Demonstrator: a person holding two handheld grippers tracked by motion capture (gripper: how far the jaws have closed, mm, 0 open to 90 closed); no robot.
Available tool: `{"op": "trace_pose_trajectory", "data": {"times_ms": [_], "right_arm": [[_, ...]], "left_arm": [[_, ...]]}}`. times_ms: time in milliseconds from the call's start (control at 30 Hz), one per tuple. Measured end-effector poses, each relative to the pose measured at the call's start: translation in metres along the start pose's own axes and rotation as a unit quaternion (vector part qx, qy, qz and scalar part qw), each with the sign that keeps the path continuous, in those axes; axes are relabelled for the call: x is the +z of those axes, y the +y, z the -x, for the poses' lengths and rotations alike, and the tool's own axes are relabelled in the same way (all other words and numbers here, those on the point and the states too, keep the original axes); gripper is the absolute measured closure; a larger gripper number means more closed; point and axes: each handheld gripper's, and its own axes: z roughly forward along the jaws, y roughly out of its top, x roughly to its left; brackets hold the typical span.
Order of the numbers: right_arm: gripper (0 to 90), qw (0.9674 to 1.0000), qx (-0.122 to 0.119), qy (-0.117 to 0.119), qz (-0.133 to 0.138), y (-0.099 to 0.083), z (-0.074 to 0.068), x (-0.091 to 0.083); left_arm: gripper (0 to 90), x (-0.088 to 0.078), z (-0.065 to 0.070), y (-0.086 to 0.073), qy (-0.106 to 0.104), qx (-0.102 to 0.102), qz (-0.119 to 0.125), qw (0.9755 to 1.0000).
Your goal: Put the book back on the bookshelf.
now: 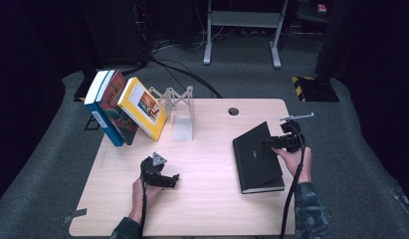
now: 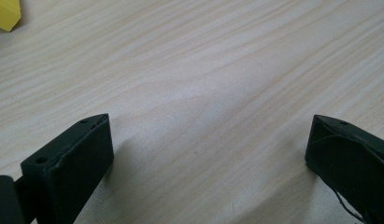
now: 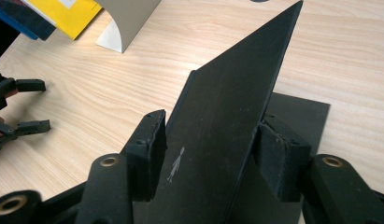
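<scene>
**Black book tipped up in my right claw**

My right gripper view shows what the high view hides: a small silver figure on the black book (image 3: pixel 222 121), and both pads pressing its tilted cover. From above, the book (image 1: pixel 256 157) sits right of the bookend (image 1: pixel 179 112), its far side near the table (image 1: pixel 207 209) edge. Bare wood lies between the book and my left gripper (image 1: pixel 159 174). The right gripper (image 1: pixel 284 142) is about half closed on the book. The left gripper (image 2: pixel 203 154) stands wide open, holding nothing
</scene>
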Motion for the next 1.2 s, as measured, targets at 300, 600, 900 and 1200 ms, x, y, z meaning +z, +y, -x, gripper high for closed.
{"op": "trace_pose_trajectory", "data": {"times_ms": [300,600,900,1200], "right_arm": [[55.9,0.9996,-0.022,0.001,-0.019,0.016,-0.017,0.011],[64.5,0.9982,-0.037,-0.015,-0.045,0.024,-0.023,0.025],[59.3,0.9977,-0.033,-0.02,-0.055,0.032,-0.024,0.036],[66.8,0.9958,-0.041,-0.052,-0.064,0.041,-0.037,0.046]], "left_arm": [[0.8,0.0,0.0,0.0,0.0,0.0,0.0,1.0],[0.8,0.0,0.0,0.0,0.0,-0.001,0.001,1.0],[0.8,0.0,0.0,0.0,0.0,-0.001,0.0,1.0],[1.0,0.0,0.0,0.0,-0.001,-0.001,0.001,1.0]]}}
